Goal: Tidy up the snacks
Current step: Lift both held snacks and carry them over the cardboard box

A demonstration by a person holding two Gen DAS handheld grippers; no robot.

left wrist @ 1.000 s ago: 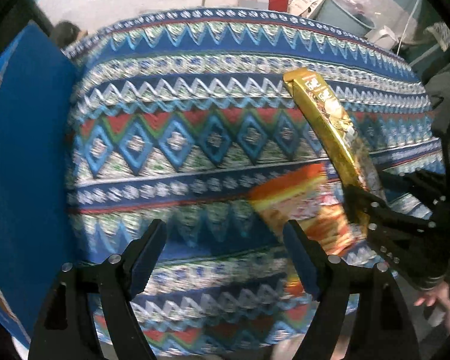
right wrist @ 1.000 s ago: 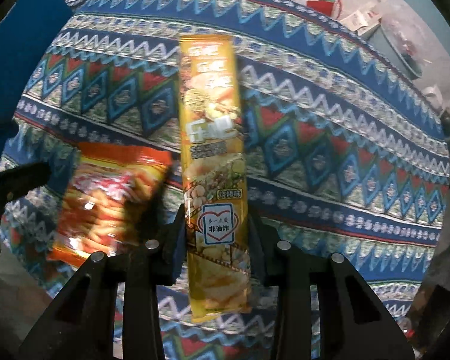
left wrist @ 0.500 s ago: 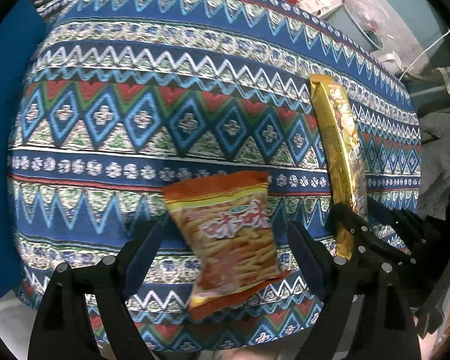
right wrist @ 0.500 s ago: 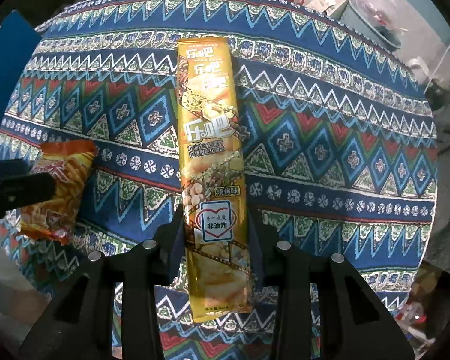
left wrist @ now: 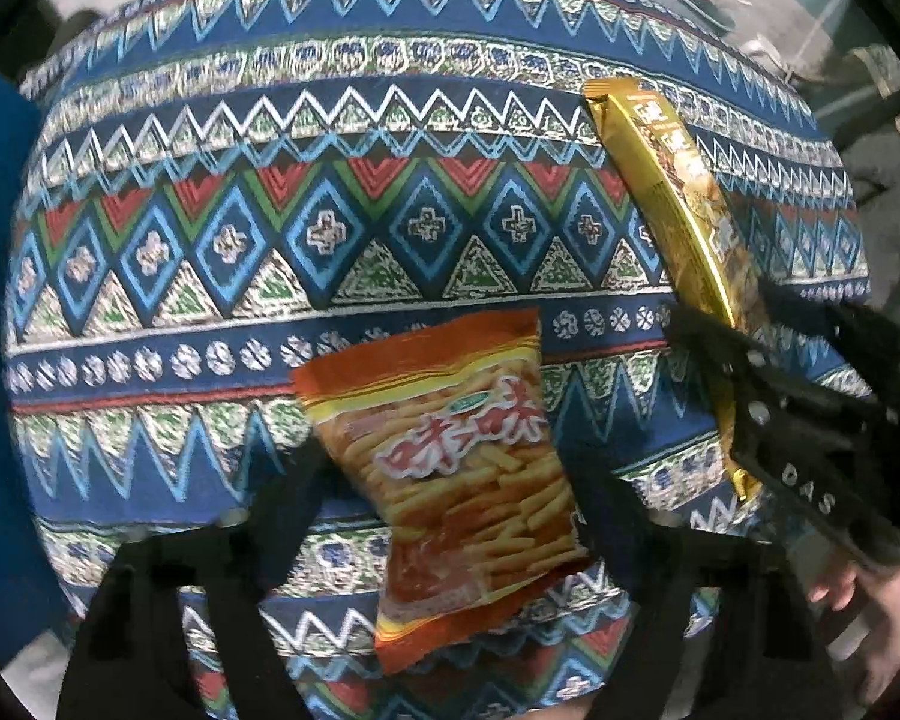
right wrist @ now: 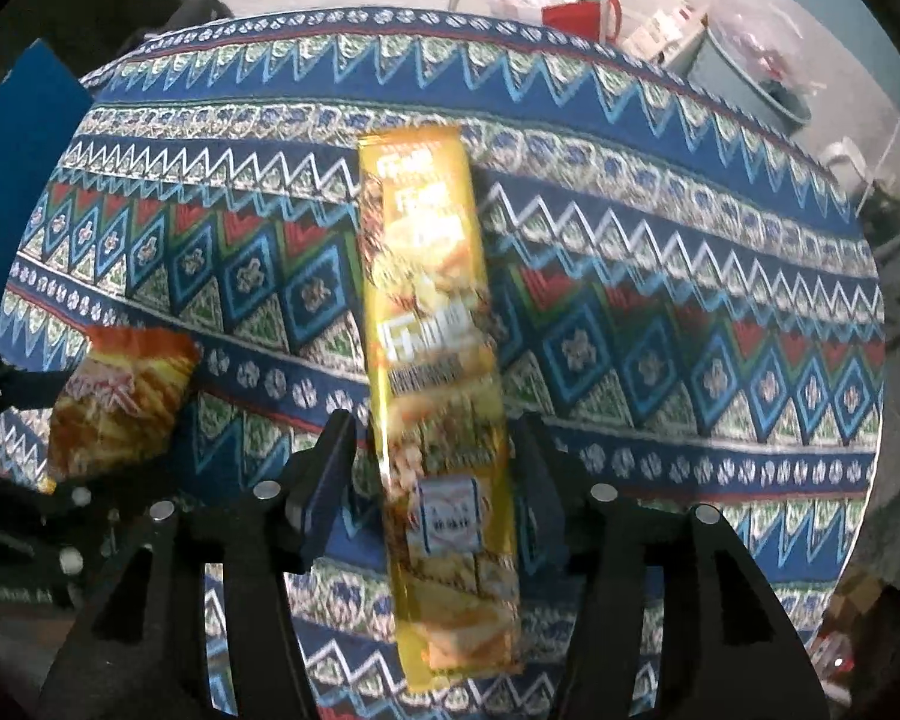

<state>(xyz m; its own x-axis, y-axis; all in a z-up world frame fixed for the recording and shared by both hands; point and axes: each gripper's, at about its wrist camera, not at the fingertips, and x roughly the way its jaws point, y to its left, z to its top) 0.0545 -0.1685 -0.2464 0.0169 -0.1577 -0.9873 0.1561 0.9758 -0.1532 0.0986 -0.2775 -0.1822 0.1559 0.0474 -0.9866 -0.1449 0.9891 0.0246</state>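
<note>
The right tool [right wrist: 435, 468] has its fingers spread a little wider than the long gold cracker pack [right wrist: 432, 324] that runs lengthwise between them. A slim gap shows on each side of the wrapper, so it reads as released or only just touching; the pack looks to be lying on the tabletop [right wrist: 660, 252] and not carried, though blur keeps me from being sure. The lengthwise hold makes sense: a pack this long and stiff is steadiest when pinched across its narrow width near one end, with the rest pointing away across the cloth.

The left tool [left wrist: 444, 480] straddles the orange bag of snack sticks [left wrist: 450, 462], which lies flat on the patterned cloth near the front edge of the tabletop [left wrist: 330, 138]. Its fingers are badly blurred and stand apart on either side of the bag, wider than the bag, so it is unclenched and grips nothing. The bag is soft and puffy, so a pinch across its middle would probably crumple it; the sealed edge seems a safer spot.

From the left view the gold pack [left wrist: 678, 210] lies just beside the orange bag, to its right, angled away, with the right tool [left wrist: 744, 372] around its near end. The two snacks sit close and roughly side by side, which fits lining them up. A blue board [right wrist: 12, 192] stands at the left edge of the tabletop.
</note>
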